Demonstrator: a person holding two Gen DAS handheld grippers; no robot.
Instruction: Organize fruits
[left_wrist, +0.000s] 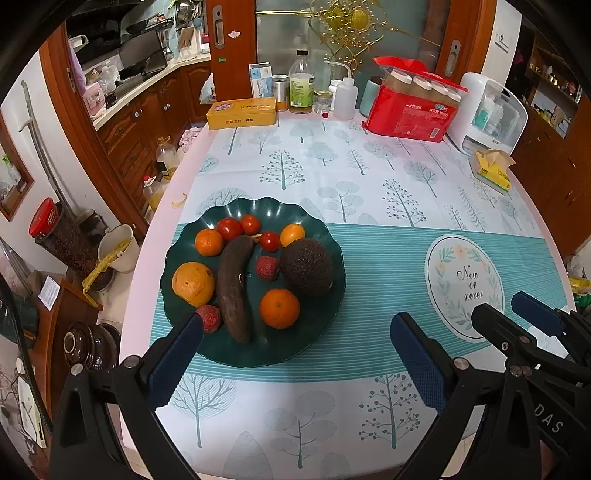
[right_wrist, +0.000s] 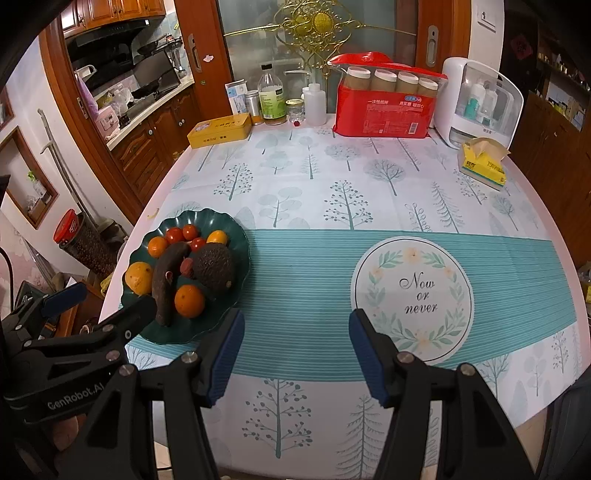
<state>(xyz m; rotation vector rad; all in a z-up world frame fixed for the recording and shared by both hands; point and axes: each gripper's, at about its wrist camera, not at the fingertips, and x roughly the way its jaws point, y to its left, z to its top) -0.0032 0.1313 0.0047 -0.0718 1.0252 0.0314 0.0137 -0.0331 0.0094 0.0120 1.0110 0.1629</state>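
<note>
Fruit sitting heaped on the dark green plate (left_wrist: 314, 343) at the left of the table (left_wrist: 369, 177). Going left to right: pitted orange (left_wrist: 192, 283), probably firm, asking for a grip across the middle; blackened banana (left_wrist: 234, 288), likely mushy, wanting light pressure at mid-length; small tomatoes (left_wrist: 229, 228) and lychees (left_wrist: 267, 267), likely slippery and easily crushed; avocado (left_wrist: 306, 266), seemingly heavy, suiting a hold across the widest part. Left hand-held gripper (left_wrist: 295, 354) hovering wide open and empty at the plate's near edge; right hand-held gripper (right_wrist: 295, 354) gaping partway, gripping nothing.
</note>
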